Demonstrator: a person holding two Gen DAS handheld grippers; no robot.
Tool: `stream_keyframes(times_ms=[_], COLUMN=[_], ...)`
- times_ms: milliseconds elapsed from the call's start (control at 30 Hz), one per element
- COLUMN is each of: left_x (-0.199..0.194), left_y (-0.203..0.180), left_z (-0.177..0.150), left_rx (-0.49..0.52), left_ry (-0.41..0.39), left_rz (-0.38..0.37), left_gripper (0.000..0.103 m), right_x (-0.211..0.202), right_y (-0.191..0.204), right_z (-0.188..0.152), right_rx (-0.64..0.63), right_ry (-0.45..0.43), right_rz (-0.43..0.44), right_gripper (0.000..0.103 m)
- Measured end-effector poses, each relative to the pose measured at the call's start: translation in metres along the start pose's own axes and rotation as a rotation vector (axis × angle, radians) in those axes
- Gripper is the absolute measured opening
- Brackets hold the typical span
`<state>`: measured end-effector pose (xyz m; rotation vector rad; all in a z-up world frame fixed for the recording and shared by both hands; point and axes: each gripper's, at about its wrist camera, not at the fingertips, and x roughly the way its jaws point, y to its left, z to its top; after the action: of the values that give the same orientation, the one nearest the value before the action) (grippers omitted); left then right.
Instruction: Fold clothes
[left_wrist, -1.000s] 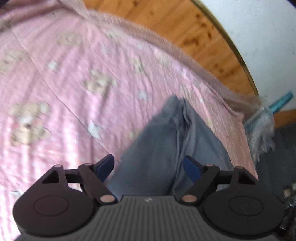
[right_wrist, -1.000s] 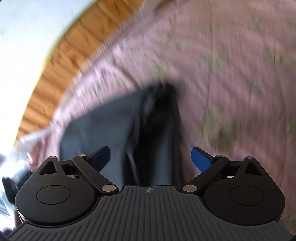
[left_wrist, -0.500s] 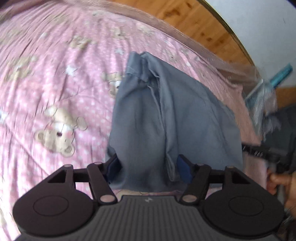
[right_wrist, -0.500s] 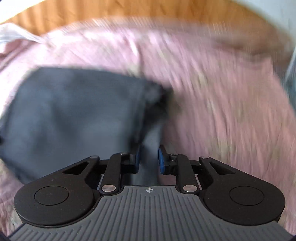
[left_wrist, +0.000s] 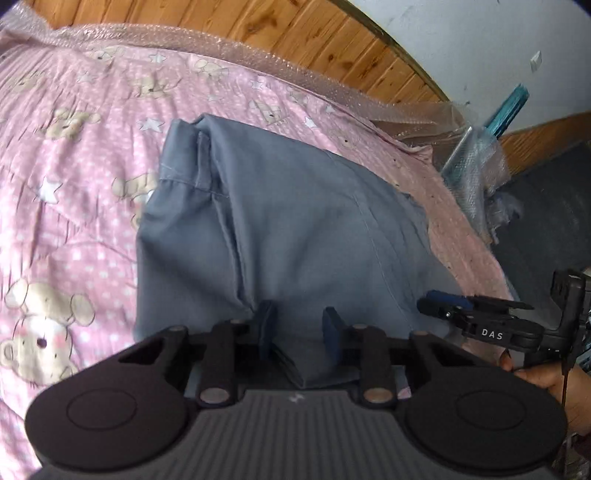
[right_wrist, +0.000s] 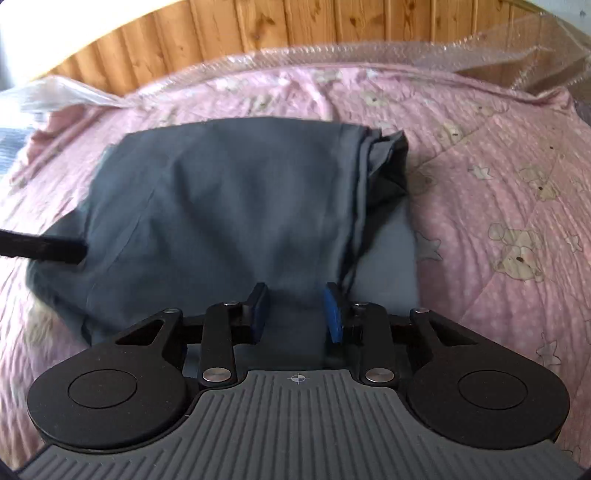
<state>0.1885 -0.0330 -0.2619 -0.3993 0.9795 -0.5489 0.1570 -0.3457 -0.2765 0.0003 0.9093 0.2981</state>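
A grey garment (left_wrist: 288, 229) lies folded on the pink bear-print bedspread (left_wrist: 74, 184). My left gripper (left_wrist: 299, 332) sits at its near edge with the jaws partly closed and grey cloth between them. My right gripper (right_wrist: 295, 314) is at another edge of the same garment (right_wrist: 229, 206), jaws partly closed with cloth between them. The right gripper also shows in the left wrist view (left_wrist: 443, 302), at the garment's right edge. A dark finger (right_wrist: 44, 249) of the left gripper shows at the left of the right wrist view.
A wooden headboard (left_wrist: 332, 40) runs along the far side of the bed, with clear bubble wrap (right_wrist: 332, 55) along the edge. A teal-handled tool in plastic (left_wrist: 480, 147) stands off the bed's right side over dark floor (left_wrist: 546, 206).
Both grippers came down from open above the bed to the garment's near edges. The right jaws were nearly shut half a second ago and are wider now; the left jaws have narrowed on the cloth.
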Motion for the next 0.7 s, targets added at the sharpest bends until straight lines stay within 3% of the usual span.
stream_keyframes(times_ms=[33, 100, 133, 167, 267, 367, 433, 533, 567, 633, 700], left_x=[-0.006, -0.018, -0.021, -0.024, -0.003, 0.003, 0.000, -0.003, -0.004, -0.005, -0.004], left_y=[-0.001, -0.007, -0.010, -0.012, -0.007, -0.008, -0.009, -0.006, -0.005, -0.003, -0.005], left_z=[0.003, 0.006, 0.006, 0.006, -0.005, -0.009, -0.008, -0.011, -0.013, -0.014, -0.015], left_rx=[-0.034, -0.047, -0.037, -0.027, -0.015, 0.021, 0.000, -0.023, -0.038, -0.077, -0.095], left_ry=[0.002, -0.034, -0.048, -0.062, -0.005, -0.031, -0.016, -0.017, -0.023, -0.036, -0.043], left_rz=[0.000, -0.021, -0.025, -0.029, 0.046, 0.071, 0.078, 0.066, 0.059, 0.057, 0.073], left_gripper=[0.031, 0.057, 0.080, 0.086, 0.077, 0.078, 0.078, 0.078, 0.078, 0.078, 0.078], right_x=[-0.009, -0.024, -0.037, -0.044, -0.042, -0.004, 0.015, -0.028, -0.055, -0.104, -0.135], right_y=[-0.003, -0.009, -0.008, -0.007, -0.006, -0.017, -0.026, -0.045, -0.046, -0.045, -0.036], right_z=[-0.003, 0.009, 0.016, 0.027, 0.064, 0.068, 0.056, 0.049, 0.044, 0.026, -0.001], right_rx=[0.009, 0.047, 0.038, 0.018, -0.025, 0.004, 0.019, 0.172, 0.205, 0.264, 0.300], right_ry=[0.011, 0.032, -0.018, -0.054, -0.123, -0.032, 0.048, 0.036, -0.008, -0.081, -0.104], right_rz=[-0.002, -0.008, -0.013, -0.017, -0.036, -0.041, -0.045, -0.036, -0.013, 0.061, 0.085], right_gripper=[0.032, 0.032, 0.034, 0.040, 0.054, 0.056, 0.078, 0.069, 0.069, 0.083, 0.085])
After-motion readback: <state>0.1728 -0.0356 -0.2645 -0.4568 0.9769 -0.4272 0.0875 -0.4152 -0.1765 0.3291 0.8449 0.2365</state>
